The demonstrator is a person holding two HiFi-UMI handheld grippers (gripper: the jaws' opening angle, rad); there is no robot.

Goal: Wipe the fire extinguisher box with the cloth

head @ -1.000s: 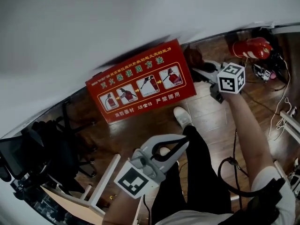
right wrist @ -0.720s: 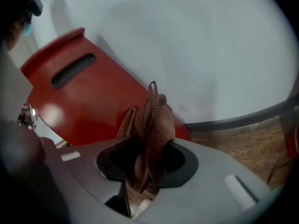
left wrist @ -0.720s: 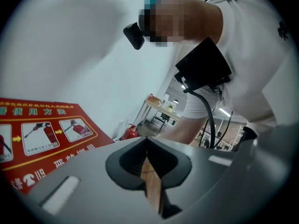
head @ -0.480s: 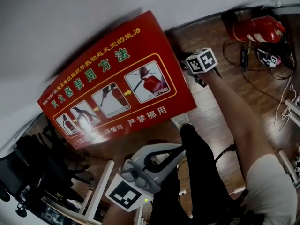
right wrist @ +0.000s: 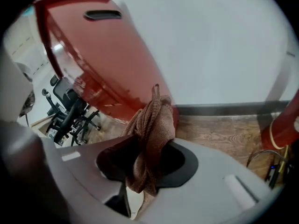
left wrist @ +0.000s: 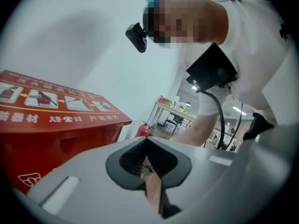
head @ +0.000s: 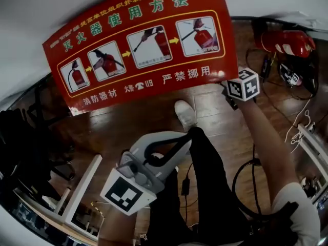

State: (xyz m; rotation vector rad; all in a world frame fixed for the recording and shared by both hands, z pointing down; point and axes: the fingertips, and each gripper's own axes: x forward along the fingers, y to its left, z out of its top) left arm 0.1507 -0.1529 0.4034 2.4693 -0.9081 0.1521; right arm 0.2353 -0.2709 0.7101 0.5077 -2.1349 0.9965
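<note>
Right claw (right wrist: 148, 164) pinches a brown cloth (right wrist: 152, 125) beside the red fire extinguisher box (head: 138, 40).
Left claw (left wrist: 148, 167) pressed together, empty.

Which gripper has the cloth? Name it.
The right gripper: the brown cloth is pinched between its fingers, while the left gripper holds nothing.

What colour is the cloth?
The cloth is brown, clearest in the right gripper view.

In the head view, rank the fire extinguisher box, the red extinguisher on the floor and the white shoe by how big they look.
1. Fire extinguisher box: by far the largest, though its top is nearer the camera than the floor.
2. Red extinguisher: clearly smaller.
3. White shoe: smallest.
</note>
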